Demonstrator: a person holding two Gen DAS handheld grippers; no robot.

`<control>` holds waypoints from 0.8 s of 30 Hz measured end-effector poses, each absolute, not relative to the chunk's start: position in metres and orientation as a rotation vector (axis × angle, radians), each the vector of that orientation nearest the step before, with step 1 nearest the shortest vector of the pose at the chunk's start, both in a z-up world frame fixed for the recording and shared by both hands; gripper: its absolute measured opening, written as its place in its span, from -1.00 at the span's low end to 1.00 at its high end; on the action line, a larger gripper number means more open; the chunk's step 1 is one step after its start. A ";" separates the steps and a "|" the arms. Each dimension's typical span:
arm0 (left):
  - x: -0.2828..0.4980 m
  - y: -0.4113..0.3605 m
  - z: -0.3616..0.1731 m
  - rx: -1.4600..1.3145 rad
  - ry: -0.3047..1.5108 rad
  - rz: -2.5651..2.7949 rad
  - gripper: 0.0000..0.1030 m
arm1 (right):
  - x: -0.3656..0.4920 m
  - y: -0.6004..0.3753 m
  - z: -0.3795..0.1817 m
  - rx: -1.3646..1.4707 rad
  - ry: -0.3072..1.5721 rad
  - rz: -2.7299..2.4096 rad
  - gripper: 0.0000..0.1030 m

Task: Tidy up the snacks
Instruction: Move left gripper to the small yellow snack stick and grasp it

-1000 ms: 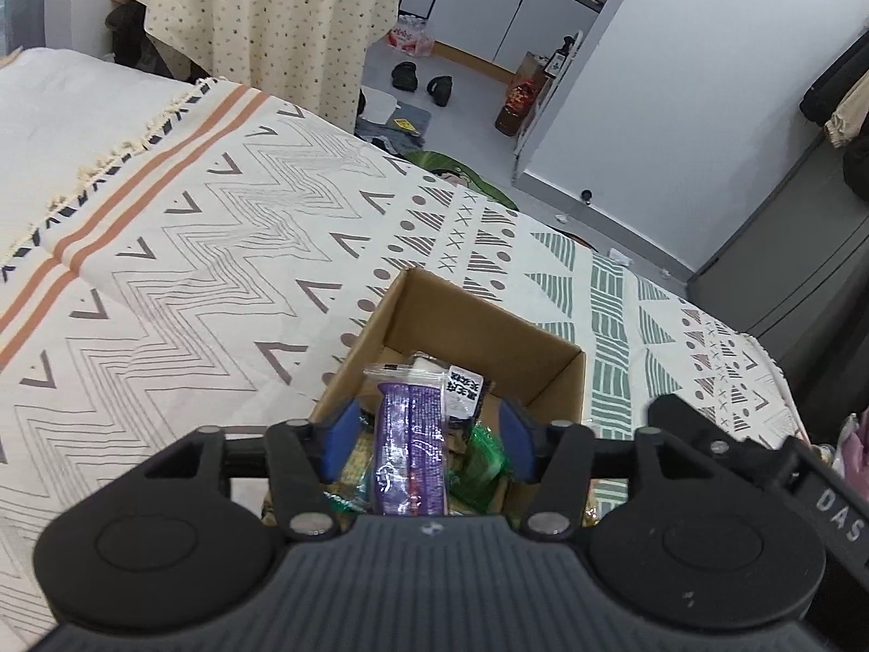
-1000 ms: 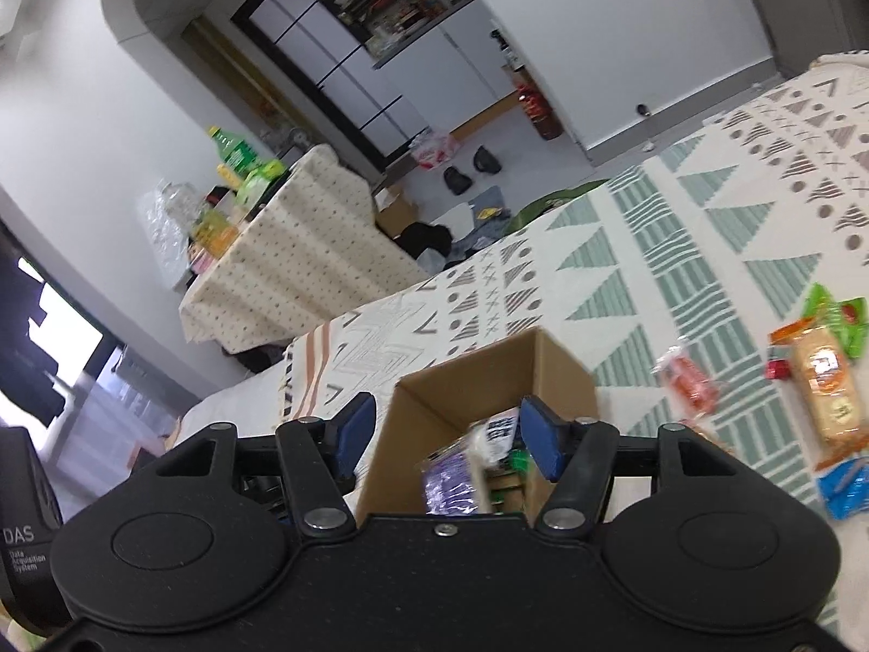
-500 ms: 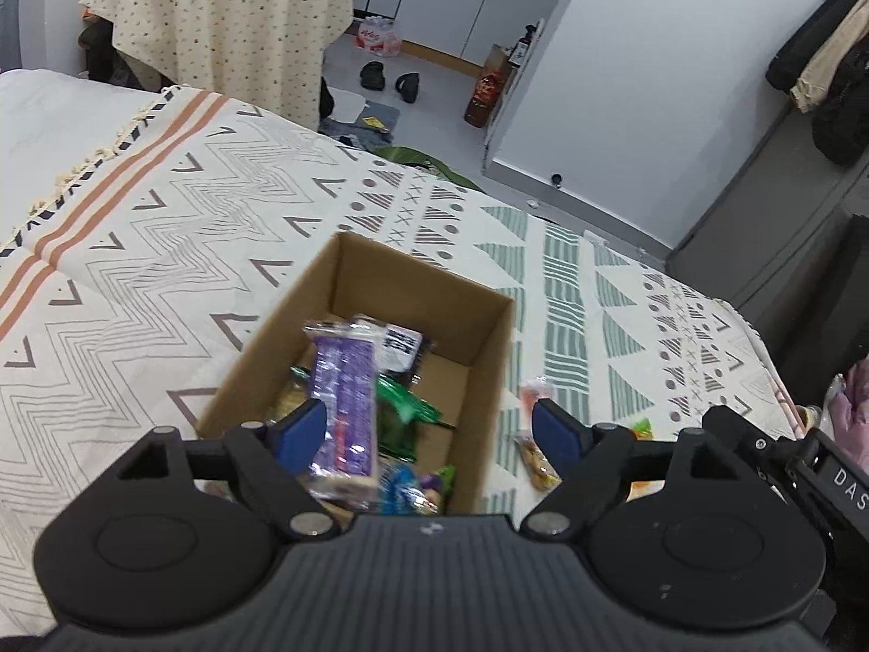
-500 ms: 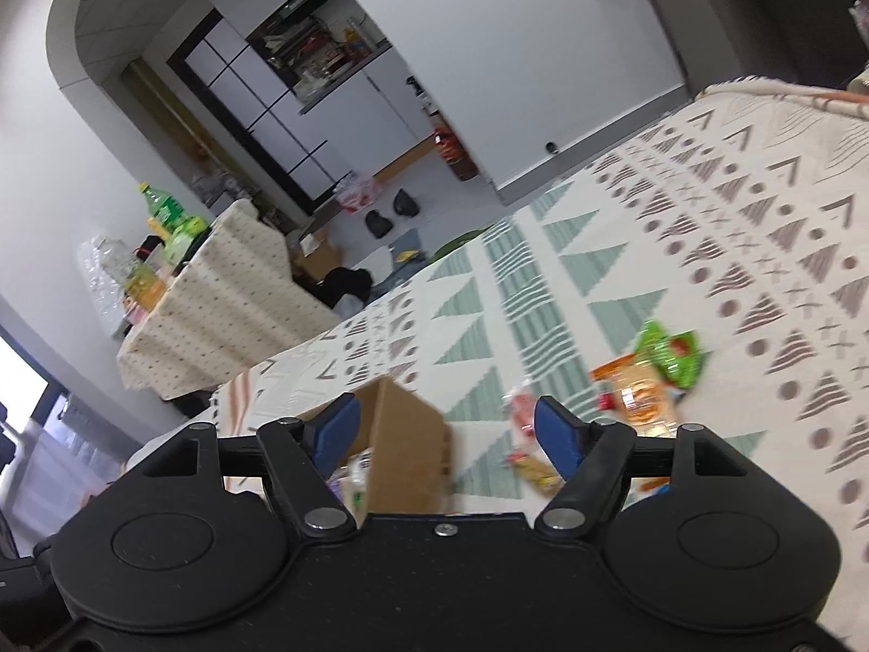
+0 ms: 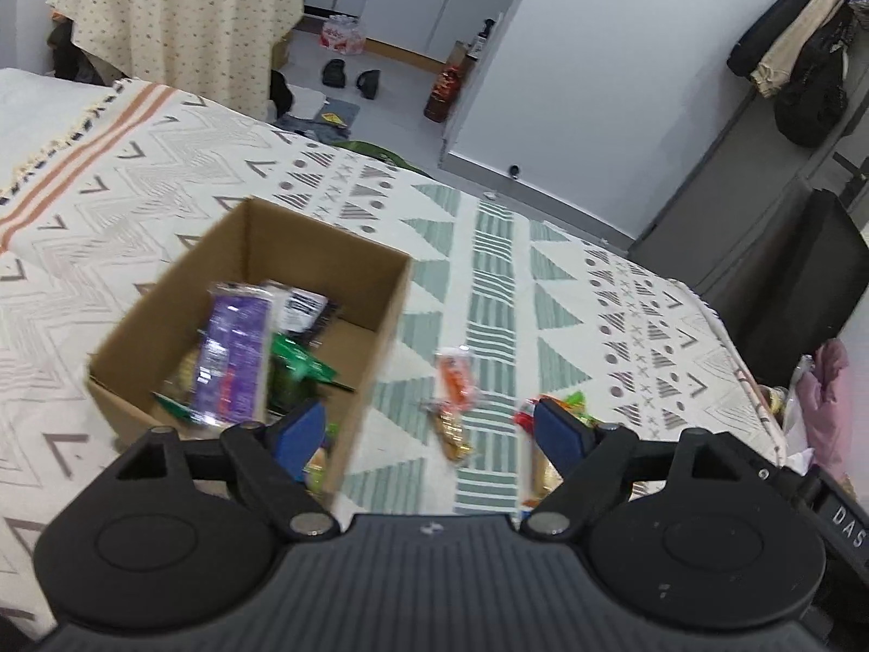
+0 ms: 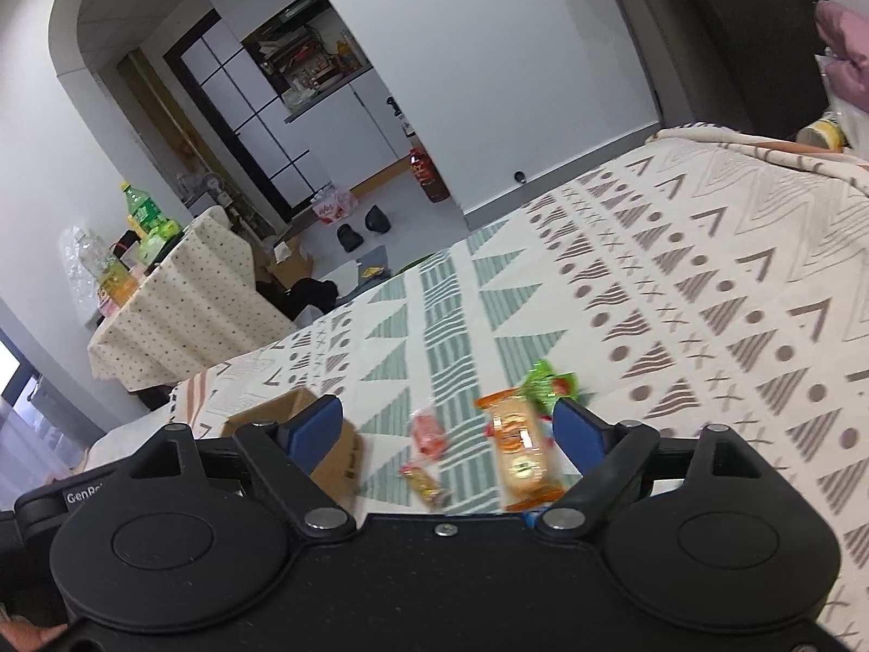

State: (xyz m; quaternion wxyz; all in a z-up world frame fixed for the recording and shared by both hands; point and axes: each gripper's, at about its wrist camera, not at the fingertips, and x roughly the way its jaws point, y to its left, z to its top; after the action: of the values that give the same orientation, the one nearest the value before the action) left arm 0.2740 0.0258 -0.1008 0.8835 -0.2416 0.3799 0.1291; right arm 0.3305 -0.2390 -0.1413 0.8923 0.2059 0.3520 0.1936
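Right of the cardboard box [image 6: 304, 424], on the patterned cloth [image 6: 706, 282]: orange snack pack [image 6: 518, 448], long axis pointing away, between the right gripper [image 6: 448, 429] jaws (both grippers wide apart, empty; left gripper [image 5: 429, 432] farther).

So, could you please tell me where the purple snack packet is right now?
In the left wrist view, the purple snack packet lies inside the cardboard box, left of centre, beside a green packet.

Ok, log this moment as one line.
left tool open, empty | right tool open, empty | purple packet in box | orange packet on cloth
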 end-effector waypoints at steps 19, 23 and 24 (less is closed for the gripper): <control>0.324 -0.028 -0.143 -0.441 0.821 0.209 0.51 | 0.358 -0.278 -0.204 0.548 0.797 0.367 0.19; 0.336 -0.030 -0.158 -0.438 0.840 0.208 0.36 | 0.372 -0.274 -0.217 0.564 0.814 0.369 0.08; 0.339 -0.031 -0.163 -0.439 0.845 0.212 0.29 | 0.376 -0.272 -0.220 0.561 0.817 0.370 0.08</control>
State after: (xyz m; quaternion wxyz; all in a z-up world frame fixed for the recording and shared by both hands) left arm 0.3388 -0.0306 -0.1625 0.8833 -0.2107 0.4061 0.1017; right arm 0.3760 -0.2722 -0.2196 0.8634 0.2674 0.3897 0.1765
